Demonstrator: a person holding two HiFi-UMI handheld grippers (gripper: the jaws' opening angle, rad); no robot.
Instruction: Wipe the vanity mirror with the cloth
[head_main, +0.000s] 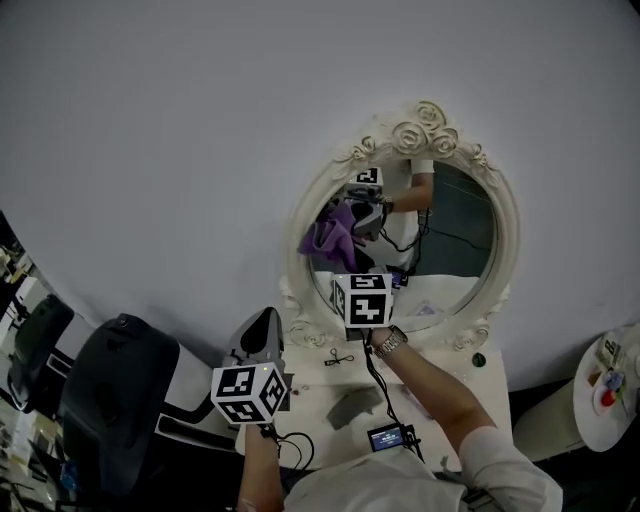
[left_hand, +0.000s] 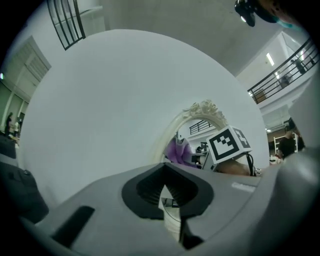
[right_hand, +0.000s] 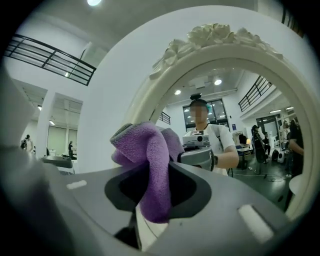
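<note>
A: Why is the right gripper pointing straight at the vanity mirror?

B: It is carrying the wiping tool. Its fingers are clamping down on the purple cloth, which is bunching up above the fingertips and hanging down between them. Ahead of those fingers the glass is filling the view, with the left side of the ornate cream frame just beyond the cloth. I judge it is being held up there to rub the glass, though I cannot tell whether the cloth is touching it.

A: And the left gripper?

B: It is waiting low and back. Its fingers are resting together with nothing between them, and the mirror is standing well ahead and to the right of their tips. To me it is simply staying out of the wiping hand's way.

A: Is anything sitting in a container?

B: I am not seeing any container on the vanity table. Below and behind the right fingers, loose things are lying flat on it: a small scissor-like tool and a small screened device. Far to the right of both grippers, a round white surface is holding a few coloured bits, too small to name.
</note>
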